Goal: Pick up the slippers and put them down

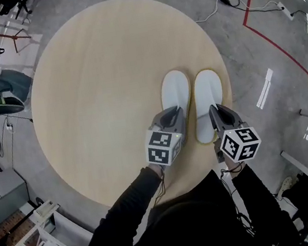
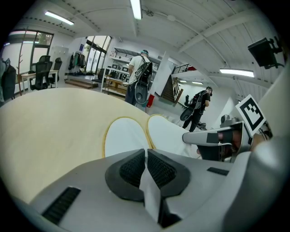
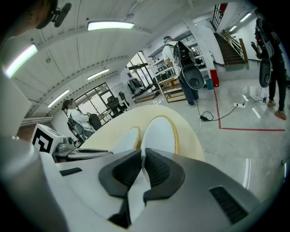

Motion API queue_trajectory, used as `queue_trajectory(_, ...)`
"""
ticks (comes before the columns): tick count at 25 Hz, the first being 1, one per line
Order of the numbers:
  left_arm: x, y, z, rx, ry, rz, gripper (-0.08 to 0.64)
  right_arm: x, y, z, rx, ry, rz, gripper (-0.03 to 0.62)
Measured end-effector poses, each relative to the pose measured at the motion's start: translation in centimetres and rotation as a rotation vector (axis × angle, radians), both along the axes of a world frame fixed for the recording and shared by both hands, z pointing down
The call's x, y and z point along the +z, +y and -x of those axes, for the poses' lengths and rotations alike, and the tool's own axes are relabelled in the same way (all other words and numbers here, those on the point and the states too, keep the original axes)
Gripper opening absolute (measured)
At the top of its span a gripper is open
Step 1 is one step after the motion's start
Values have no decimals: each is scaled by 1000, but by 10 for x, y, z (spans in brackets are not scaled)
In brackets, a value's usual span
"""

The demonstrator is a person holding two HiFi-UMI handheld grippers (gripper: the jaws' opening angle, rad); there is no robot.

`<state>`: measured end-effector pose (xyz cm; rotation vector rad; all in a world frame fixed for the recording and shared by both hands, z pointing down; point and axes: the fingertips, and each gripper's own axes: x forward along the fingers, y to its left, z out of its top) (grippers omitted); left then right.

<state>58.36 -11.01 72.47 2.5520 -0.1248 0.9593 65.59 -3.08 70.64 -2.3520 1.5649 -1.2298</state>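
From overhead, just left tool (image 1: 171, 112) and right tool (image 1: 215, 108) over heels, 4 o'clock on counter (image 1: 92, 100); close up, clamped on left slipper (image 2: 124, 136) and right slipper (image 3: 158, 131), apparently heel fabric.

Two white slippers (image 1: 175, 94), one round table (image 1: 90, 89), two grippers (image 1: 172, 114).

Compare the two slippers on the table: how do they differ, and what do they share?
The left slipper is pinched by the left gripper, the right slipper by the right gripper. The right slipper lies nearer the table edge than the left slipper. Both are white, on the table, side by side.
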Motion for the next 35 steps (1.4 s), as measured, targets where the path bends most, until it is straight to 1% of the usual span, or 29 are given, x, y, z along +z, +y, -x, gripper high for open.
queue_trajectory(7,-32,0,22,-44,44,10,37,-31,7,18,-12,25,-33,34)
queue_trajectory(13,-73,4,45,-81,99,-7,37,-60,24,41,-30,26,-57,32)
queue_trajectory(19,-115,9,72,-131,154,-25,38,-93,32,62,-68,16,-99,34)
queue_trajectory(22,-139,9,88,-170,184,-45,38,-115,27,71,-104,14,-137,34)
queue_trajectory(25,-159,10,119,-217,206,-61,38,-136,20,94,-154,7,-175,34)
queue_trajectory(30,-181,24,192,-283,216,-72,38,-166,20,160,-234,-2,-216,34)
queue_trajectory(33,-185,21,227,-348,216,-88,38,-171,7,189,-309,-14,-238,34)
queue_trajectory(35,-192,25,240,-399,212,-94,38,-176,2,198,-365,-29,-249,34)
